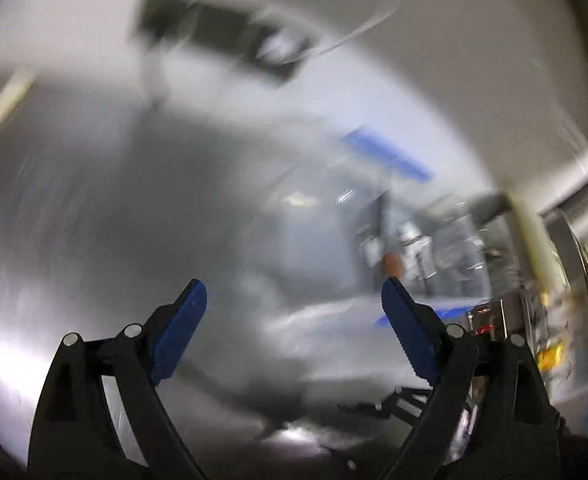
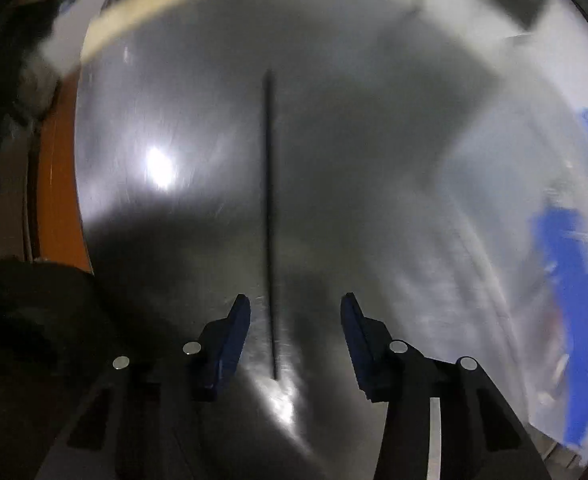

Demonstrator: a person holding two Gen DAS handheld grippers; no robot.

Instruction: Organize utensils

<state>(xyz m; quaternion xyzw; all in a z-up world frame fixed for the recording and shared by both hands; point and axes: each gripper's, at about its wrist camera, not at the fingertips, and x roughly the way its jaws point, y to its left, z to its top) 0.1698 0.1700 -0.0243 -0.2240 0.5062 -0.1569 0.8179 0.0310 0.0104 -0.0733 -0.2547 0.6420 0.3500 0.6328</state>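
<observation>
Both tongs hang released over the steel table [image 2: 142, 128], left gripper [image 1: 294, 300] wide and empty, right gripper [image 2: 296, 308] straddling a thin dark stick [image 2: 269, 200] mid-table, seemingly for pickup; blurred utensils [image 1: 410, 244] lie toward the far-right edge.

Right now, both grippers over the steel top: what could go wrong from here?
1. Both views are badly motion-blurred; the clutter at the right of the left wrist view can't be identified, so targeting is unreliable.
2. The thin dark stick lies flat on the steel table, between the open right gripper fingers but off-centre; closing may nudge it instead of gripping.
3. The left gripper is open and empty.
</observation>
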